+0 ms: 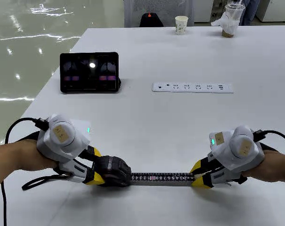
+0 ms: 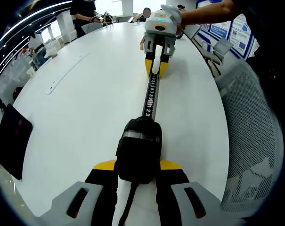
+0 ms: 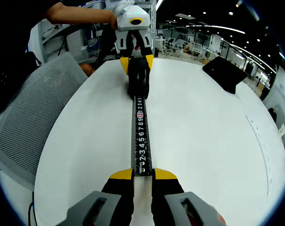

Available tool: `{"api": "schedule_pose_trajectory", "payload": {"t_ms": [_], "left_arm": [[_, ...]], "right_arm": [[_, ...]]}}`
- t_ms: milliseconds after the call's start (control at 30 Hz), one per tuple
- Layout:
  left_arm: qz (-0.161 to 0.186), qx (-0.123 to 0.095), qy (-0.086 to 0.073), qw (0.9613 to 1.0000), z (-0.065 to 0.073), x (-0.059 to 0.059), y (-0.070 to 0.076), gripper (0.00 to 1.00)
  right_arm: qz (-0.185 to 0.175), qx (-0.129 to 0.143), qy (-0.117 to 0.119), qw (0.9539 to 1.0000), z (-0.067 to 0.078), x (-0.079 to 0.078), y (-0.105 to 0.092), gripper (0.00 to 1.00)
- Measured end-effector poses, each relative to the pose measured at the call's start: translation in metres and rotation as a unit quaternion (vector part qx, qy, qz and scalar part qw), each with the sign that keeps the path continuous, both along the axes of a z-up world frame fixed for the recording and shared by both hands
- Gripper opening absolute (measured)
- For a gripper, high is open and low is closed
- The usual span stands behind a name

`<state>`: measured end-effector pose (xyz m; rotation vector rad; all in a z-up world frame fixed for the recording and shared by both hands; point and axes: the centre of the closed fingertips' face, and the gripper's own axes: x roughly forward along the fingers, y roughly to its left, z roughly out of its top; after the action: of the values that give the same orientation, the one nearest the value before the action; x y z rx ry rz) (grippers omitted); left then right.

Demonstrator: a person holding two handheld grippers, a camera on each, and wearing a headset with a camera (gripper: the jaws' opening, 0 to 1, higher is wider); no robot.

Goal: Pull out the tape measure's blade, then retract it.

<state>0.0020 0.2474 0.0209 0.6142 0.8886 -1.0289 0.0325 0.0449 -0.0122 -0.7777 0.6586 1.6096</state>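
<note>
Two grippers are working low on the white table. Left gripper is clamping the black tape case between its yellow tips. Right gripper is pinching the free end of the blade. Blade is lying flat on the table, stretched between them. Right gripper view is giving the numerals plainly. Head view is adding a tablet and power strip, well apart from the work. Left gripper view is catching a mesh chair at the table edge.

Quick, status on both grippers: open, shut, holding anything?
Left gripper: shut on the tape measure case.
Right gripper: shut on the end of the blade, which is pulled out.
</note>
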Motion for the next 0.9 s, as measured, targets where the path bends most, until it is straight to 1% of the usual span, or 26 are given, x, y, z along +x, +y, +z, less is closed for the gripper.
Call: {"api": "schedule_pose_trajectory", "payload": {"t_ms": [500,733,900], "left_arm": [[0.001,-0.002,0.002,1.0000,0.000,0.000,0.000,0.25],[0.003,-0.002,0.003,1.0000,0.000,-0.001,0.000,0.25],[0.003,-0.002,0.003,1.0000,0.000,-0.001,0.000,0.25]], "right_arm": [[-0.013,-0.012,0.003,0.9998,-0.001,0.004,-0.025,0.10],[-0.014,-0.019,0.000,0.9997,-0.001,0.006,-0.035,0.10],[-0.015,-0.027,-0.002,0.9995,-0.001,0.008,-0.045,0.10]]}}
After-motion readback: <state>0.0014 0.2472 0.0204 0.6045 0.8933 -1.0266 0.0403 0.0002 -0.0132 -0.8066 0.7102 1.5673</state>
